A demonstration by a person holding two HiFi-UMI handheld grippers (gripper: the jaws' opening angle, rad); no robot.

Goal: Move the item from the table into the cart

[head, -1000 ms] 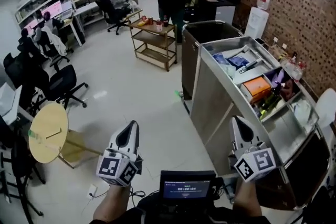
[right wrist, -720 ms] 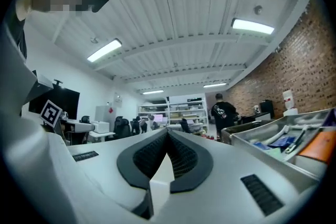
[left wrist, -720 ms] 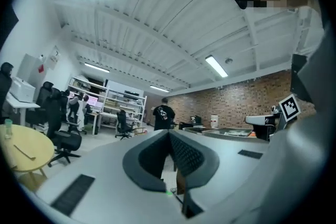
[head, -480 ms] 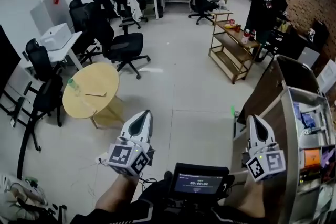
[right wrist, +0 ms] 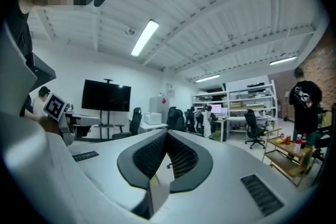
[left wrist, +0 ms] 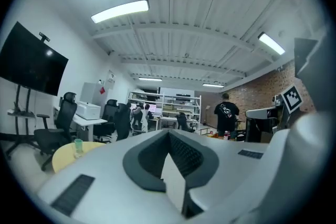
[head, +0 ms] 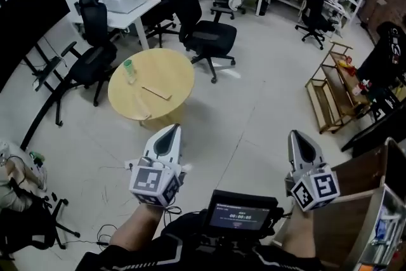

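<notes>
I hold the left gripper (head: 169,136) and right gripper (head: 301,144) clenched on nothing, side by side, with the round yellow table (head: 174,70) at eleven o'clock bearing a green cup (head: 129,70) and thin wooden slat (head: 156,92) (the cart (head: 373,219) sits at four o'clock).
</notes>
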